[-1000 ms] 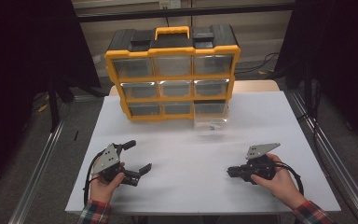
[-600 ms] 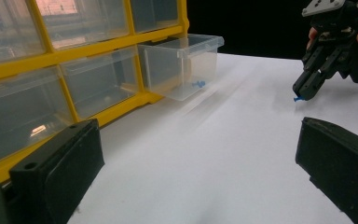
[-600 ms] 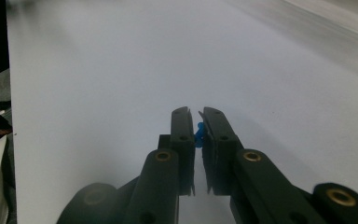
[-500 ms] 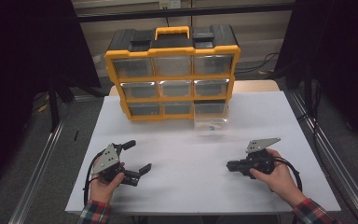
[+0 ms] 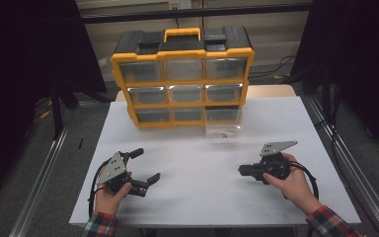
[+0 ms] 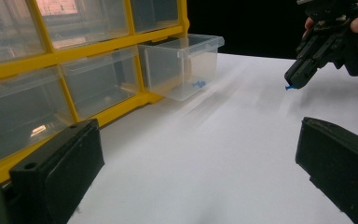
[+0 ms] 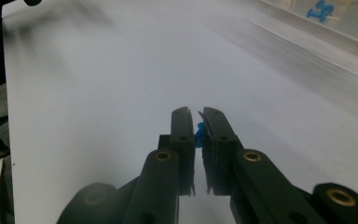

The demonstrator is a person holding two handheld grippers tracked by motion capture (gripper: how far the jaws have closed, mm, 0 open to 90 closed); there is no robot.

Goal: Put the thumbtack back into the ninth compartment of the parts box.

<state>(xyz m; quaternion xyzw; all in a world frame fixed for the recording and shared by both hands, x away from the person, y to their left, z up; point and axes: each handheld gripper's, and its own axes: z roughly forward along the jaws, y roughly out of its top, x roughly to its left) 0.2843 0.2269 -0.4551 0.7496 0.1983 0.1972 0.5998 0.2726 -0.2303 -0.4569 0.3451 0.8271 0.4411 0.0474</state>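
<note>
- One white-topped desk [image 5: 197, 197], with one yellow-framed plastic organiser cabinet [image 5: 182, 79] standing at its far edge; black top, one yellow carry handle.
- Cabinet front counts nine clear drawers, three rows of three.
- One clear plastic drawer [image 5: 223, 129], bottom row at the right, is pulled out toward the person; the other eight sit flush. In the left gripper view this drawer [image 6: 182, 65] juts out of the frame over the desk.
- Inside the pulled drawer: small blue push pins [image 6: 196, 85] on its floor. The right gripper view shows a cluster [image 7: 320, 10] there, too blurred to count.
- One left gripper [image 5: 143, 168], held in the person's left hand [image 5: 109, 197] at the near left of the desk. Its two black fingers [image 6: 56, 172] stand wide apart with bare desk between them.
- One right gripper [image 5: 243, 171], held in the person's right hand [image 5: 292, 183] at the near right, pointing left across the desk.
- Its two fingers [image 7: 182, 135] are closed on one small blue push pin [image 7: 199, 134], pinched near the tips. From the left gripper view the same pin [image 6: 289, 87] shows as a blue speck at the fingertip end, just above the desk surface.
- Two plaid sleeve cuffs at the bottom edge, one per arm [image 5: 101, 224].
- One grey three-cornered plate on each gripper, two in all.
</note>
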